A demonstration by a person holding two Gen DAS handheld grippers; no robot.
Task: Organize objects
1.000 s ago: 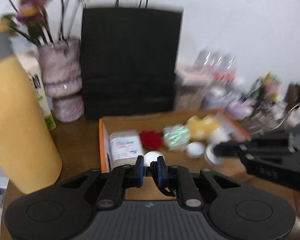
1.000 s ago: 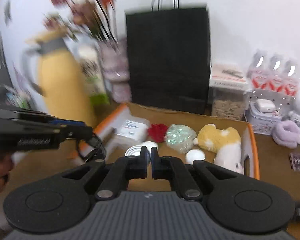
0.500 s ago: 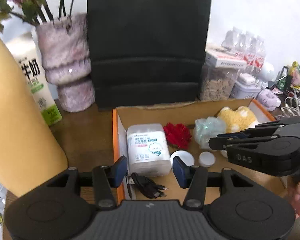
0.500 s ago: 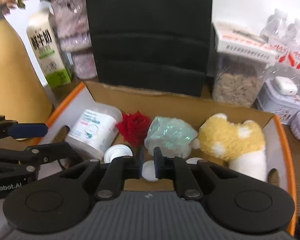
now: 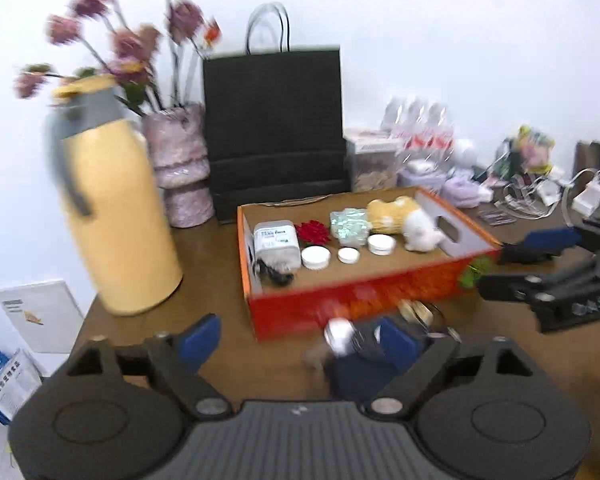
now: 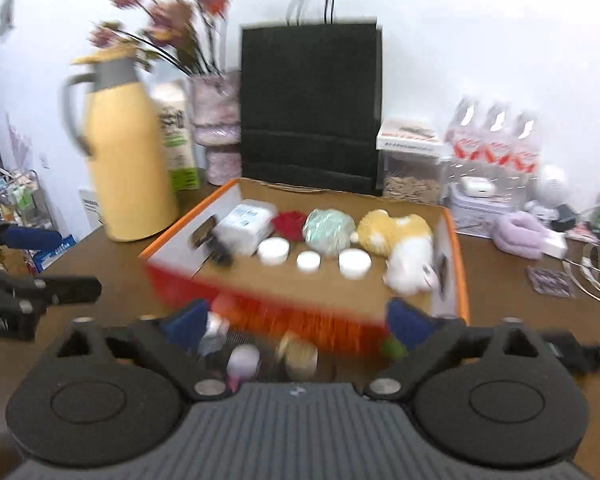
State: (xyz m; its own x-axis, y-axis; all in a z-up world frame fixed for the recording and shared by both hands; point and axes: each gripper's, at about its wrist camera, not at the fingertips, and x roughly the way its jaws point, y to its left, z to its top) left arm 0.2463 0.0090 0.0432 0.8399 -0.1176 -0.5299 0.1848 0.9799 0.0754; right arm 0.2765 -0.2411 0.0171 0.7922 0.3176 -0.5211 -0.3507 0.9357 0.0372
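Note:
An orange cardboard box (image 5: 340,300) (image 6: 458,248) holds a white wipes tub (image 5: 277,238) (image 6: 246,222), a black cable (image 5: 274,274), a red flower (image 5: 312,231), a green wrapped ball (image 6: 328,226), a yellow-white plush (image 5: 404,218) (image 6: 400,240) and three white lids (image 6: 308,260). My left gripper (image 5: 300,338) is open and empty, in front of the box. My right gripper (image 6: 298,320) is open and empty too. Several small blurred items (image 5: 340,332) (image 6: 244,360) lie on the table before the box.
A yellow thermos (image 5: 116,208) (image 6: 124,152), a milk carton (image 6: 176,140), a flower vase (image 5: 180,160), a black paper bag (image 5: 274,128) and a snack jar (image 6: 412,164) stand behind and left of the box. Bottles, a purple item (image 6: 520,232) and cables (image 5: 528,200) crowd the right.
Both grippers pulled back from over the box to in front of it. The right gripper opened. The left gripper, open half a second ago, had let the black cable go into the box.

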